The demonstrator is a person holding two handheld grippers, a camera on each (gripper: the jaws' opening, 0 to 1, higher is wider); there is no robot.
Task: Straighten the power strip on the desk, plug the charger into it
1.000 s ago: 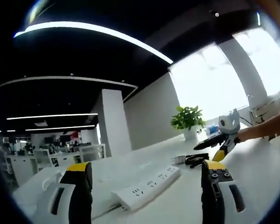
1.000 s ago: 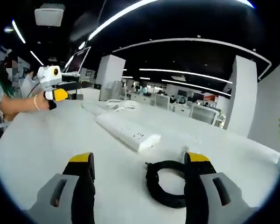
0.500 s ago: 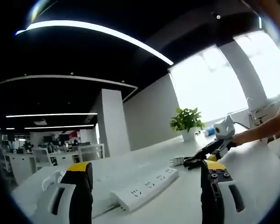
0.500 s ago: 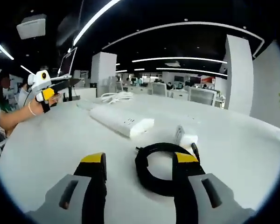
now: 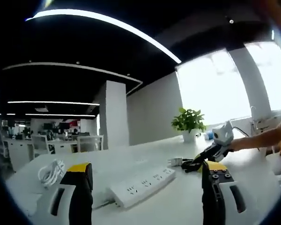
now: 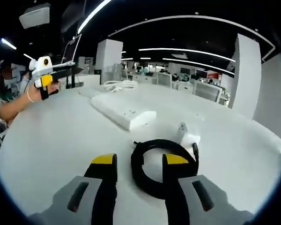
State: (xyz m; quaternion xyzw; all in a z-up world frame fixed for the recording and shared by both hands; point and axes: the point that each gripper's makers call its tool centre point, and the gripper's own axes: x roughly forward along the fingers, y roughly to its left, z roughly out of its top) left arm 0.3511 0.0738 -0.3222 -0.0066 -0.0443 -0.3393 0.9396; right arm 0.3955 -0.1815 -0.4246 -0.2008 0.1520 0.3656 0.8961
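Two hand-held grippers worked a white desk (image 6: 47,136) in an open-plan office as we began on the charger. Our right gripper (image 6: 139,161), its yellow-tipped jaws narrowed but with a gap between them, straddled the near arc of the coiled black charger cable (image 6: 160,164); we could not tell whether the pads touched the cable yet. We judged the grip was aimed at the coil because it lay nearest and led to the small white charger block (image 6: 187,136), which rested just beyond the coil.

Our left gripper (image 5: 147,171) hung with its jaws spread wide and nothing between them, pointed at the long white power strip (image 5: 143,183), which lay at a slant across the desk. We read that as readiness to square the strip up, a step not yet done.

From the left gripper view we saw the strip's sockets facing up, a loose bundle of white cord (image 5: 50,172) at the far left, a potted green plant (image 5: 189,122) by the bright window, and the right gripper (image 5: 196,161) low over the coil. From the right gripper view we saw the coil and charger block up close, the strip's blunt end near them yet apart, and the left gripper (image 6: 68,71) held above the desk at the far left.
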